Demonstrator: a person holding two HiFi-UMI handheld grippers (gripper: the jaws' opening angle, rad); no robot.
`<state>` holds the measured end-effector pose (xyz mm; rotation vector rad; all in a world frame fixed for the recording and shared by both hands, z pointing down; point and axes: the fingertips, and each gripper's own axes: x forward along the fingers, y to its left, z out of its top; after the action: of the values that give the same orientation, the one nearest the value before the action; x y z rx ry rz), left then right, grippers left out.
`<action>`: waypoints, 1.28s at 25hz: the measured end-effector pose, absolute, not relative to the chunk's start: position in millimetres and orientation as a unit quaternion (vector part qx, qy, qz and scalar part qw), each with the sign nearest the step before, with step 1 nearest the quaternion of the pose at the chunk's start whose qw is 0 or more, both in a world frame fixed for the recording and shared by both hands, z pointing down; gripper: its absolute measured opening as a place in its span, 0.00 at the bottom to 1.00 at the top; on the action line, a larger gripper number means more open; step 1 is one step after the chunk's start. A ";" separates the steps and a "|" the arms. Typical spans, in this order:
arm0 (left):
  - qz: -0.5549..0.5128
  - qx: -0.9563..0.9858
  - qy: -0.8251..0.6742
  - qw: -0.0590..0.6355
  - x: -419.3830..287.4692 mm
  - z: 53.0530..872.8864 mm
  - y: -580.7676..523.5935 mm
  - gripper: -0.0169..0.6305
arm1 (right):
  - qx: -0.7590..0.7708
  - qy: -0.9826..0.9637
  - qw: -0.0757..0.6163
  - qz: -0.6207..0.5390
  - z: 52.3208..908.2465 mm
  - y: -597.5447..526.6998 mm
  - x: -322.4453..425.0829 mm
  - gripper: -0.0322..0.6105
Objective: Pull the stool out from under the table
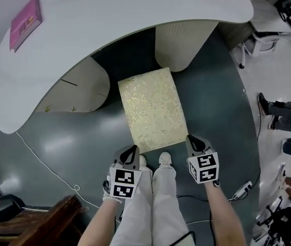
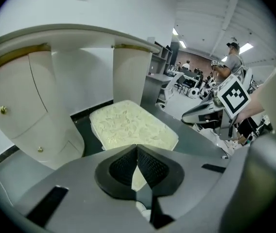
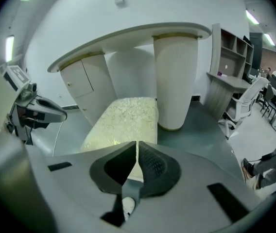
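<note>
The stool (image 1: 153, 109) is a low block with a cream patterned cushion. Its far end lies near the edge of the curved white table (image 1: 109, 14), and the rest stands out on the dark floor. Just short of the near left corner, my left gripper (image 1: 130, 152) hovers shut and holds nothing. At the near right corner my right gripper (image 1: 192, 140) is also shut and empty. Beyond the closed jaws of the left gripper (image 2: 137, 149), the stool (image 2: 128, 125) fills the middle of the left gripper view. In the right gripper view the stool (image 3: 123, 118) lies ahead of the right gripper (image 3: 137, 147).
A round ribbed table pedestal (image 1: 184, 42) stands right of the stool's far end and a curved cabinet (image 1: 81, 88) left of it. A pink box (image 1: 25, 23) lies on the table. A cable (image 1: 48, 168), wooden furniture (image 1: 38, 224) and a seated person's legs (image 1: 284, 114) ring the floor.
</note>
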<state>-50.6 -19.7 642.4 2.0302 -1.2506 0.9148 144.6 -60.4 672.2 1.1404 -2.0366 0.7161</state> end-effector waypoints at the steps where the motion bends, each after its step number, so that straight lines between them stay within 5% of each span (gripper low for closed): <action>1: 0.337 0.767 -0.468 0.283 -49.8 628.8 -24.9 0.05 | 0.442 -0.787 0.331 0.275 658.0 -64.6 140.2 0.11; 32: 0.166 0.854 -0.487 0.072 -65.0 226.0 -82.5 0.05 | 0.444 -0.876 0.162 0.091 264.8 -76.8 83.8 0.11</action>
<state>-65.0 -82.5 226.0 2.5682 -1.4647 0.4991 83.8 -76.8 264.8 1.2681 -2.5013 0.2601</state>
